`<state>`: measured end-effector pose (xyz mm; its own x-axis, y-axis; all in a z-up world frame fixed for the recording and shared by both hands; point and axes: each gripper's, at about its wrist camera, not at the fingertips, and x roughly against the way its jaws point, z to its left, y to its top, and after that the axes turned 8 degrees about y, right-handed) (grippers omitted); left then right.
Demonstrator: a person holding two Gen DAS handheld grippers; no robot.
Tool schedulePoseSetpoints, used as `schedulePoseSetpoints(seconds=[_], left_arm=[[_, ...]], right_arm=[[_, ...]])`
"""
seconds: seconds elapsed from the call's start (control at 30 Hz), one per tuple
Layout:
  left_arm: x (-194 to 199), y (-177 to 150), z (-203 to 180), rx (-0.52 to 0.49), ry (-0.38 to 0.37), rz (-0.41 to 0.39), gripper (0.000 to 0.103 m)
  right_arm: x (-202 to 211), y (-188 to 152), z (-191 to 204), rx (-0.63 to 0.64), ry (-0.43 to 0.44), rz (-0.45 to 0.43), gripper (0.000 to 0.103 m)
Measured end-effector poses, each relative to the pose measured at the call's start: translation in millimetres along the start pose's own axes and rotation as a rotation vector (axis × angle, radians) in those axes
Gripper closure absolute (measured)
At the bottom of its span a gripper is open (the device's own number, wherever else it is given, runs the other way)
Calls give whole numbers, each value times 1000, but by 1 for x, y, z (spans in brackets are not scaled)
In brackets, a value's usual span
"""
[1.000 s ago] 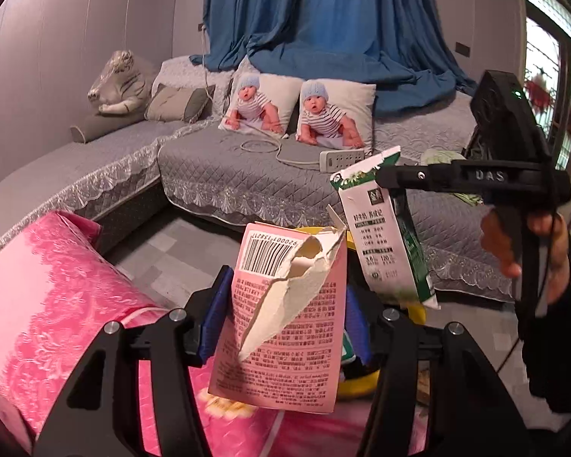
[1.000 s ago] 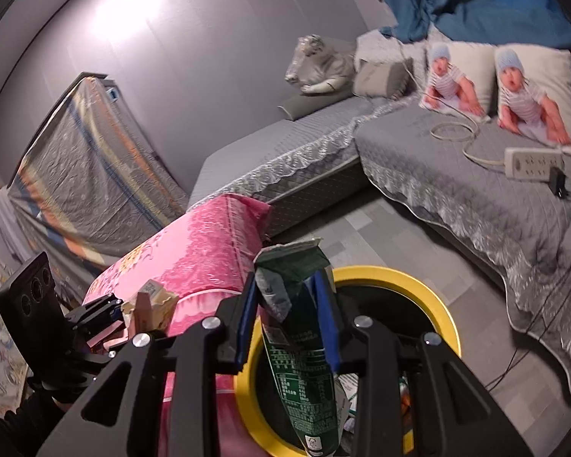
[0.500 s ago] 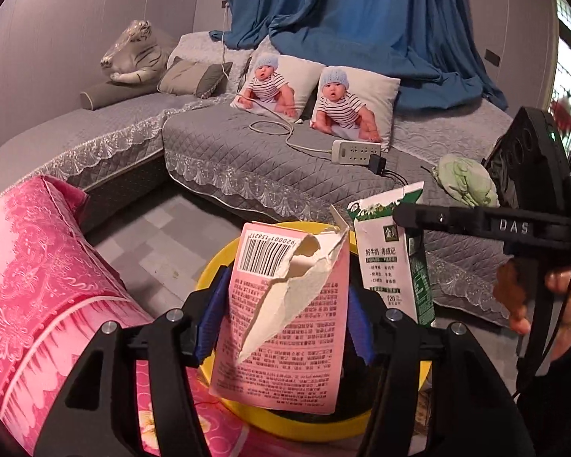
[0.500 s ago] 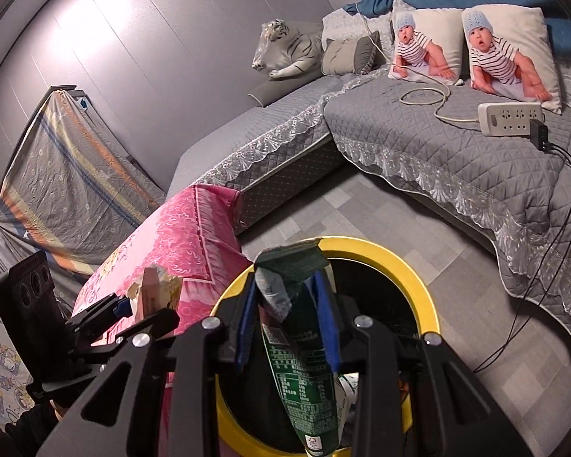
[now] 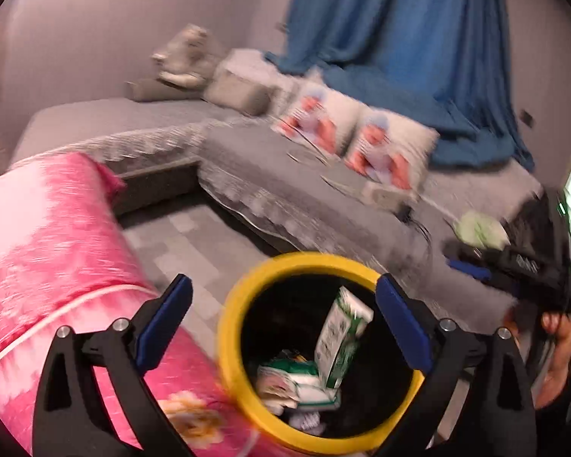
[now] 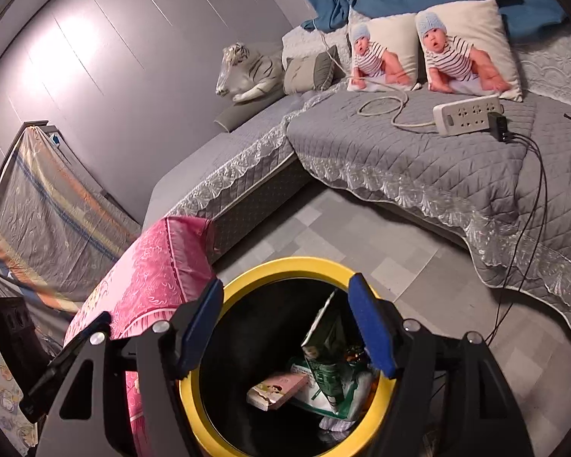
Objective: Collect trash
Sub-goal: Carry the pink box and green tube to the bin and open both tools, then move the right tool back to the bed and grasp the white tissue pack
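Because both grippers are hovering over the yellow-rimmed trash bin (image 6: 285,266), their fingers (image 6: 369,331) are spreading apart, empty, letting the green carton (image 6: 325,361) and pink carton (image 6: 278,390) drop inside.

Glossy yellow plastic bin (image 6: 285,266) rim, printed paper cartons (image 6: 323,365), quilted cloth bedspread (image 6: 418,152).

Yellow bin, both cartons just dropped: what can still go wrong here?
1. The green carton stands on end inside the yellow bin, leaning towards the right gripper, whose opening jaws could snag it when lifting out.
2. Both grippers hang over the one rim; the left gripper might knock the right one.
3. The bin sits against the pink quilt; a bump may tip it.
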<state>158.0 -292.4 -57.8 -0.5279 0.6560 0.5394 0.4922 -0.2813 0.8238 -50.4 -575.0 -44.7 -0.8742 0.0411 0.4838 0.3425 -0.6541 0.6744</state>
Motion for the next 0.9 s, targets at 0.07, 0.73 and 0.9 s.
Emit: schedulePoseSetpoints(seconds=[0.07,0.73,0.9], left_arm=[[19,3,13,39,59,-70,9],[307,-44,219,272,848,-486,8],[341,-83,252,355,895,-468,8]], right_arm=[[5,0,7,33,11,-13,38],[-97,-64,295,341,653,510,16],[-167,-106,353,261,696,782,16]])
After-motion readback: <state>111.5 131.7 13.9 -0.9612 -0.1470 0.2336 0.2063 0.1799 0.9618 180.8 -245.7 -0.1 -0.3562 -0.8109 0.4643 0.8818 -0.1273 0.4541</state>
